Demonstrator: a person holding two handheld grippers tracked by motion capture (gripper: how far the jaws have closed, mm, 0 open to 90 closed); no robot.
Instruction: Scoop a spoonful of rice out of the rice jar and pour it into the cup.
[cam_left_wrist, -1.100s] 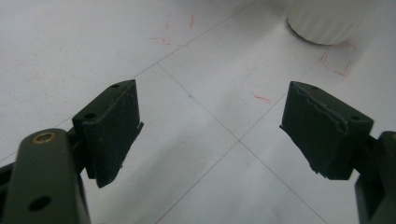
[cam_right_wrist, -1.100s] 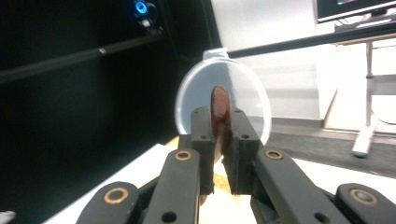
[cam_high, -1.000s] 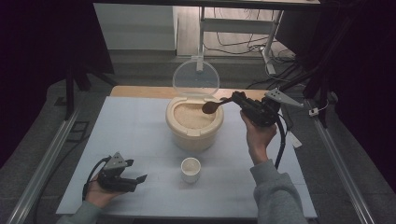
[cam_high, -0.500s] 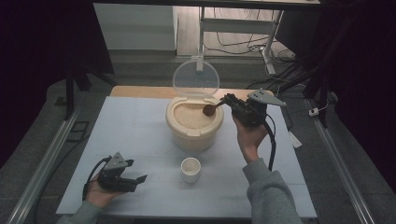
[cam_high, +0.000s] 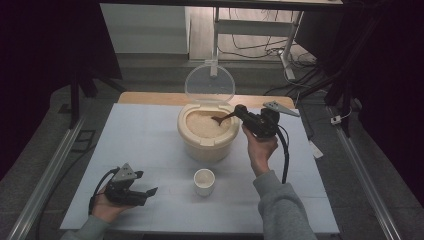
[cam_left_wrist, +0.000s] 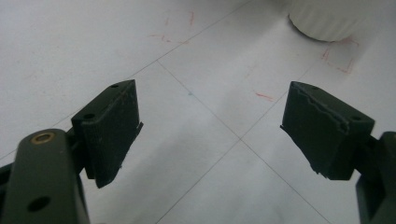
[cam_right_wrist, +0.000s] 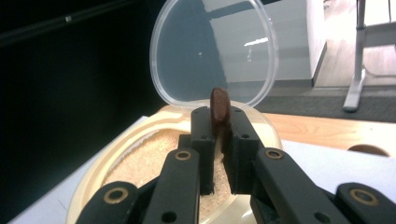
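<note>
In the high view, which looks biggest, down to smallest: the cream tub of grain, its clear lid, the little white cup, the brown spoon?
1. Cream tub.
2. Clear lid, standing open behind it; it is farther from the camera, so the gap is unsure.
3. White cup.
4. Brown spoon, partly hidden by the right gripper.

no readable text, labels, brands or numbers, only faint illegible red marks on the table (cam_left_wrist: 196, 42)

A glossy clear plastic lid (cam_right_wrist: 212, 51) is seen above a smooth cream plastic tub (cam_high: 206, 144); a dark wooden spoon (cam_right_wrist: 218, 108) is matt.
</note>
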